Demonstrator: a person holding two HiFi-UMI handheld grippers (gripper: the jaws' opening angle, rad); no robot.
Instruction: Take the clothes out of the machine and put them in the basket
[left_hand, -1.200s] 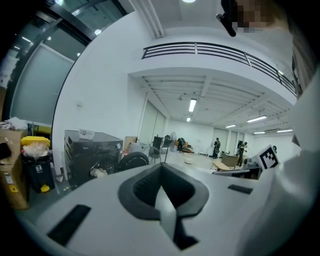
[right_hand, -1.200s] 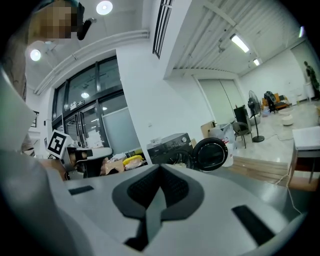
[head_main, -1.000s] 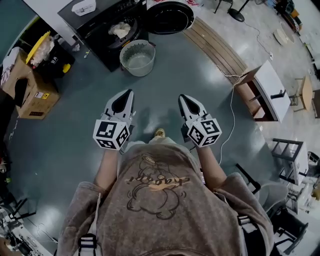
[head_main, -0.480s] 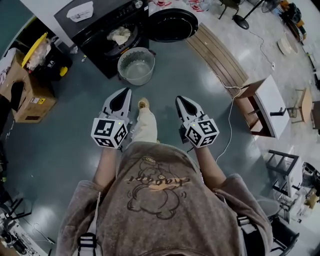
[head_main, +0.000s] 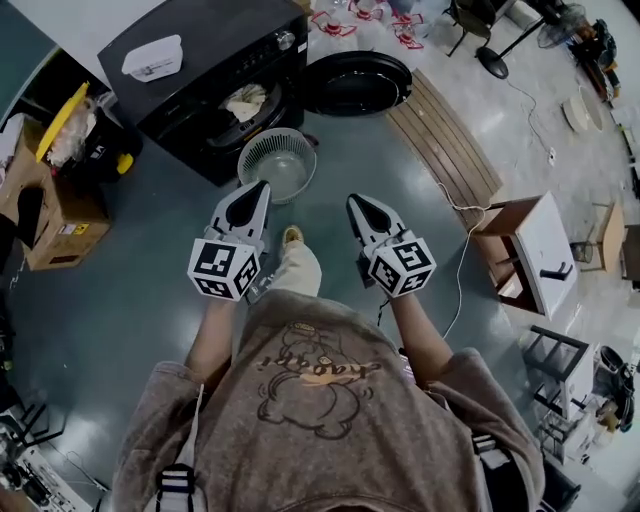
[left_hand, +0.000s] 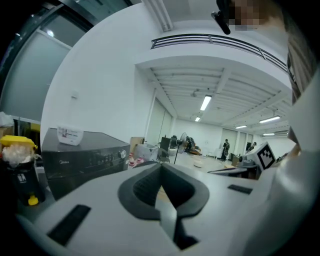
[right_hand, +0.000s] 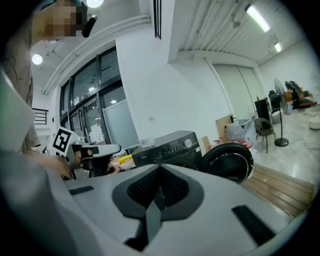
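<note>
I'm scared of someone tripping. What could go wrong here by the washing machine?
The basket stands on the floor right before the washing machine, near the person's shoe; a step might kick it away. The machine's round door stands open nearby, so a leg could bump it. Both the left hand-held gripper and right hand-held gripper are shut; they would just push the clothes unless opened.

Bright, even light falls from ceiling strips (left_hand: 206, 102); the floor (head_main: 120, 290) gleams softly. My gripper views bulge, corners black; my left gripper (left_hand: 161, 167) blurs close up.
</note>
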